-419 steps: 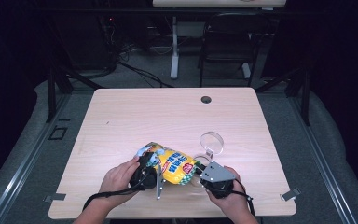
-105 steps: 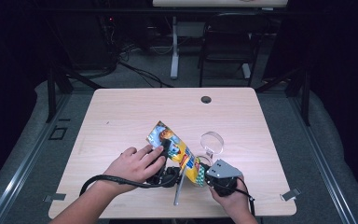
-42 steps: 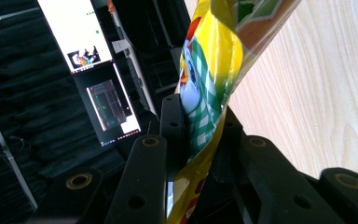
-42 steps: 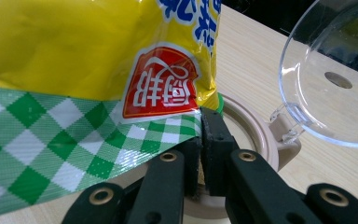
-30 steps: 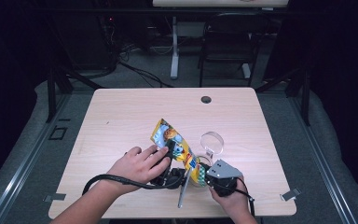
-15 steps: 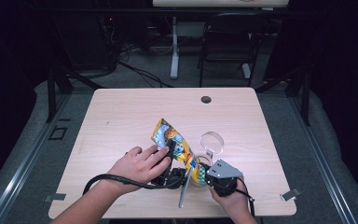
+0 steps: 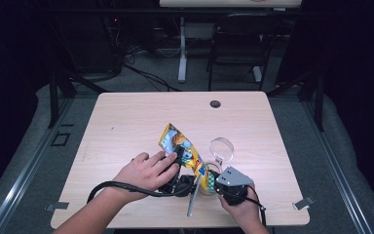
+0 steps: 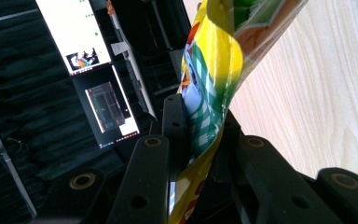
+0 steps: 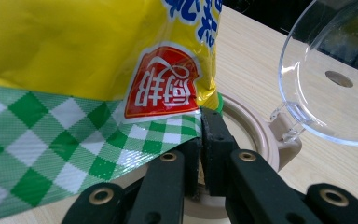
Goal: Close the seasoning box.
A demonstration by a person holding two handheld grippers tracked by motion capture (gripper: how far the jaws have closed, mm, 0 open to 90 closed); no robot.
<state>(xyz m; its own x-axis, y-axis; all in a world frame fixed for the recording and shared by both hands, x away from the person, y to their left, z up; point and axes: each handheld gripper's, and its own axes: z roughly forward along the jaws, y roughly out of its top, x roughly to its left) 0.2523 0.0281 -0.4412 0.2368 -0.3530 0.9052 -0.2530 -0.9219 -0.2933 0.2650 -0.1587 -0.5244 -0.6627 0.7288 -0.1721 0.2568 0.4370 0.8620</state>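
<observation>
High view: a yellow and green printed foil snack bag stands tilted above the near middle of the pale wooden table, pinched by both tools. The left gripper has its fingers clenched on the bag's crinkled side seam, and the right gripper grasps the green-checked bottom corner over a beige round container with a hinged clear lid. The bag looks light, soft and slick, and likely crushable, so the flat sealed seams and corners are the safest places to hold; the puffed middle would slip or dent. Compared with fourteen seconds ago, the bag has gone from lying flat between the hands to being tipped up on end, its top toward the far left.
</observation>
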